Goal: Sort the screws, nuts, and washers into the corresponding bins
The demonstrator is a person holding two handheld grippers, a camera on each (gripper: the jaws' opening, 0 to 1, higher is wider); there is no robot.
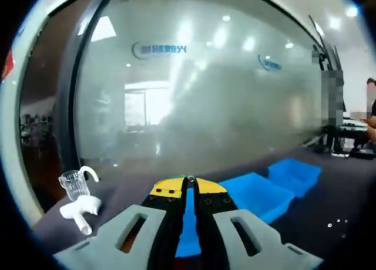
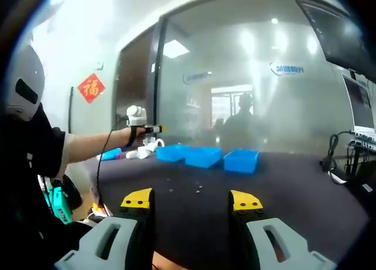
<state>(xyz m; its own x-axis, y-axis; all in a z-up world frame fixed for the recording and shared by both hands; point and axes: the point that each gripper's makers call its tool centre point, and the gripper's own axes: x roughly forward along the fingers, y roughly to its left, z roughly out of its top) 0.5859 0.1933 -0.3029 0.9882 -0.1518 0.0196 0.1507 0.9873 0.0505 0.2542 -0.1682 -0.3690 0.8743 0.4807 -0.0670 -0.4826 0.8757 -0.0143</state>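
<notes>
The left gripper [image 1: 190, 185] is clenched on a small metal piece [image 1: 190, 178]; its orientation is unclear. The right gripper [image 2: 192, 201] gapes, released, facing three blue plastic bins [image 2: 205, 155] in a row.

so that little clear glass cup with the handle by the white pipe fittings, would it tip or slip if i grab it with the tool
The small clear glass measuring cup looks rigid and smooth, so hard jaws may slip on it. It stands upright near the dark table's edge, narrow and tallish, so a sideways nudge could probably tip it. Being glass, it is likely fragile; the white plastic pipe fittings beside it may block one side.
</notes>
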